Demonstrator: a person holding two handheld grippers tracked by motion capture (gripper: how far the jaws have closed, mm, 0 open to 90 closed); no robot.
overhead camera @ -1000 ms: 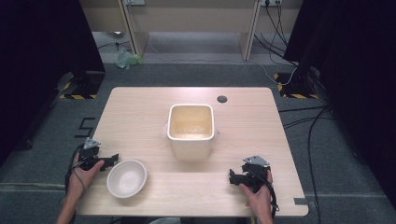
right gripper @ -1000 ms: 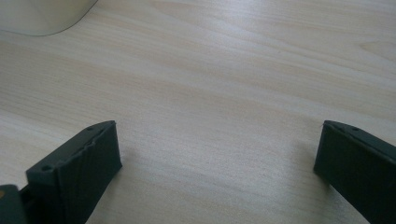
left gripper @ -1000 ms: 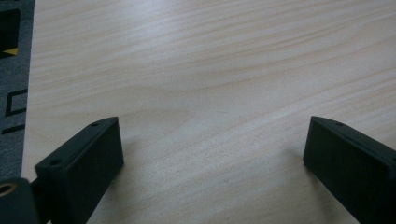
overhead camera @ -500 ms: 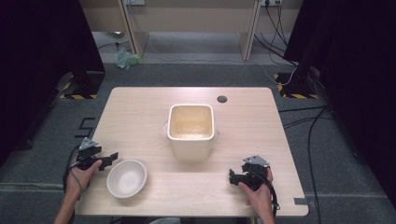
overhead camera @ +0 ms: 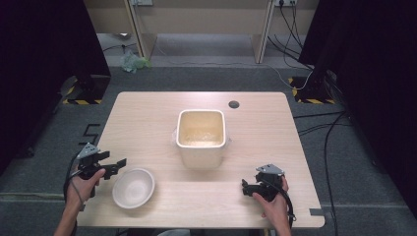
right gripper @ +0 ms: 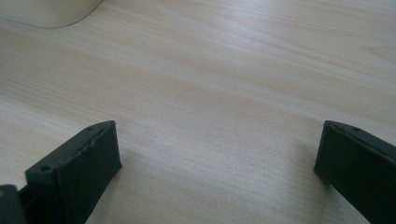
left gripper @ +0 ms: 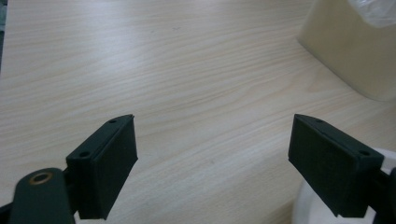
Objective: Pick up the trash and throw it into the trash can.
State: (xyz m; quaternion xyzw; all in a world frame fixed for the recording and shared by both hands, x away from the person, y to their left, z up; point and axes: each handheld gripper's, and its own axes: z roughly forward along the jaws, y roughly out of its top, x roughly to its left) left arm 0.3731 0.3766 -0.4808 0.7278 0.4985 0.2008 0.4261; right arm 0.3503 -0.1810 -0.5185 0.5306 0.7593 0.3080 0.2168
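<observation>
Looking down from the high view, the left tongs [overhead camera: 117, 164] hang spread wide just beside the small round white ceramic bowl [overhead camera: 133, 187], which sits on the pale wooden worktop [overhead camera: 147, 123] a touch ahead and to their right. The right tongs [overhead camera: 244, 187] rest low, also wide, well apart from that bowl; the left hand [overhead camera: 84, 178] is clearly the nearer one. Ahead of both, between them, stands the tall square cream plastic tub [overhead camera: 200, 136].

Over to the left gripper view: jaws far apart, nothing between them but bare wood, and the bowl's white rim [left gripper: 306, 212] peeks in beside the right-hand jaw. The tub wall [left gripper: 355, 51] looms up ahead on that side.

Right gripper view now: jaws wide and empty, the tub's base [right gripper: 51, 11] up ahead to their left. My read: a short swing right puts the left tongs on the rim.
</observation>
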